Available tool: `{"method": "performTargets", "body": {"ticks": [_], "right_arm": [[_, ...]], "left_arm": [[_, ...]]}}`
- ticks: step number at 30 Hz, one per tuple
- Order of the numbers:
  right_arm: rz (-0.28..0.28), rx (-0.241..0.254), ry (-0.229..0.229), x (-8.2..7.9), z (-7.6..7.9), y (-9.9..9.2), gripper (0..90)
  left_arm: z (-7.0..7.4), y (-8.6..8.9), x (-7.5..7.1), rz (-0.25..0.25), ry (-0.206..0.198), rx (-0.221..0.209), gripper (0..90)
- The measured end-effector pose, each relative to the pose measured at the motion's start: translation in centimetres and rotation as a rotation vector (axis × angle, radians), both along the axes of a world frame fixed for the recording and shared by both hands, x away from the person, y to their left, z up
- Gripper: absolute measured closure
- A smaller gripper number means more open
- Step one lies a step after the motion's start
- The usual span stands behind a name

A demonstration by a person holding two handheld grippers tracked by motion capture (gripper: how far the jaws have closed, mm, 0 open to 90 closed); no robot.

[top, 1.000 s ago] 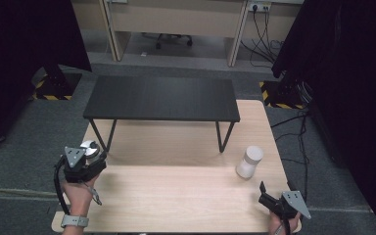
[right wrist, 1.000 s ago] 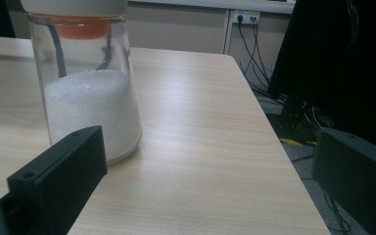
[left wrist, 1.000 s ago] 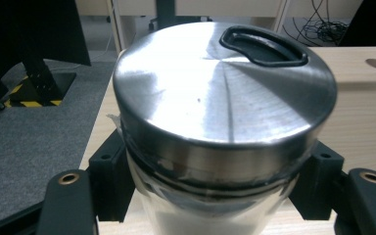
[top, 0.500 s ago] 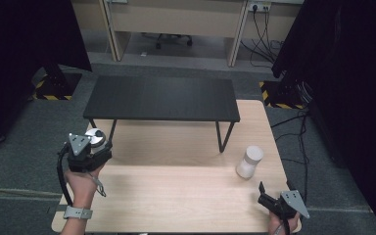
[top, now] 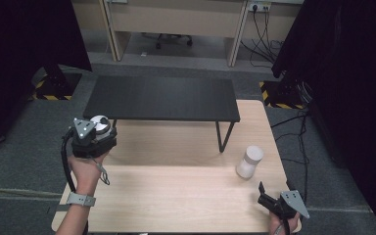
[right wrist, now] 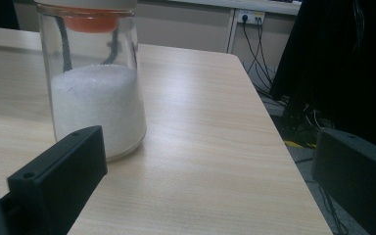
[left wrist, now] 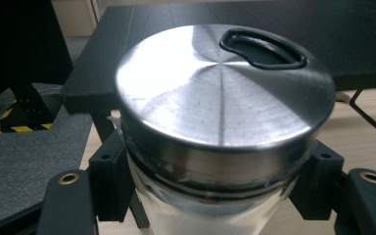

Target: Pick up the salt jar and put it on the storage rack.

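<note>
On the left, my left gripper (top: 98,133) has come up and moved farther from me since a second ago: it sat low over the near-left part of the wooden table (top: 176,196) then, and now it hangs at the left end of the black shelf (top: 161,98), close to its near edge. The steel-lidded jar (left wrist: 223,98) has travelled with it. I read that as the lift being done and the carry toward the shelf top under way; the jar looks about level with the shelf edge, so I judge a little more height may be wanted before I slide it over.

In the left gripper view the jaws are closed in on the jar's clear body just under the lid, one black pad (left wrist: 110,176) on each side, both pressing on the glass. The jar stands upright in the grip.

Moving right, the second jar (top: 249,161), part full of white grains, stands on the table near the shelf's right leg, untouched.

At the near-right corner my right gripper (top: 269,198) has kept still. Its jaws stand wide apart with nothing between them, and that jar (right wrist: 95,83) stands just beyond its left jaw, apart from it.
</note>
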State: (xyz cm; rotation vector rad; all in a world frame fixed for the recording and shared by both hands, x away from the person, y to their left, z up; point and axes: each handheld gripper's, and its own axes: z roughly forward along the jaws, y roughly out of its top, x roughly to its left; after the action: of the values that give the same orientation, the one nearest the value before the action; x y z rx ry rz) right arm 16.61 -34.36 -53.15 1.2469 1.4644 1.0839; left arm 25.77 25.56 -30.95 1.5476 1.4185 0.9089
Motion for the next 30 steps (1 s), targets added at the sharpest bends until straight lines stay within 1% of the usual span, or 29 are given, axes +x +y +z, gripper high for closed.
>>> {"method": "performTargets", "body": {"ticks": [1, 2, 4, 5, 7, 14, 21, 24, 30], "right_arm": [[0.000, -0.002, 0.000, 0.0, 0.0, 0.0, 0.3], [0.002, -0.006, 0.000, 0.0, 0.0, 0.0, 0.3], [0.004, -0.008, 0.001, 0.0, 0.0, 0.0, 0.3], [0.004, -0.007, 0.001, 0.0, 0.0, 0.0, 0.3], [0.004, -0.007, 0.001, 0.0, 0.0, 0.0, 0.3], [0.004, -0.007, 0.000, 0.0, 0.0, 0.0, 0.3], [0.004, -0.008, -0.002, 0.0, 0.0, 0.0, 0.3], [0.004, -0.007, -0.003, 0.0, 0.0, 0.0, 0.3], [0.003, -0.006, -0.005, -0.1, -0.1, 0.0, 0.3]], "left_arm": [[0.1, 0.1, 0.1, 0.001, -0.003, -0.016, 30.7], [0.3, 0.2, 0.3, 0.001, -0.006, -0.022, 30.7], [0.6, -0.1, 0.6, 0.007, -0.009, -0.014, 30.7], [1.0, -0.1, 0.9, 0.001, -0.010, -0.013, 30.6], [1.2, -0.2, 1.0, -0.001, -0.013, -0.015, 30.6], [2.5, -0.5, 1.5, -0.004, -0.021, 0.017, 30.7], [3.9, -0.6, 1.8, -0.011, -0.041, 0.035, 30.7], [4.2, -0.6, 1.9, -0.010, -0.049, 0.029, 30.7], [4.7, -0.7, 2.8, -0.004, -0.053, 0.037, 30.6]]}}
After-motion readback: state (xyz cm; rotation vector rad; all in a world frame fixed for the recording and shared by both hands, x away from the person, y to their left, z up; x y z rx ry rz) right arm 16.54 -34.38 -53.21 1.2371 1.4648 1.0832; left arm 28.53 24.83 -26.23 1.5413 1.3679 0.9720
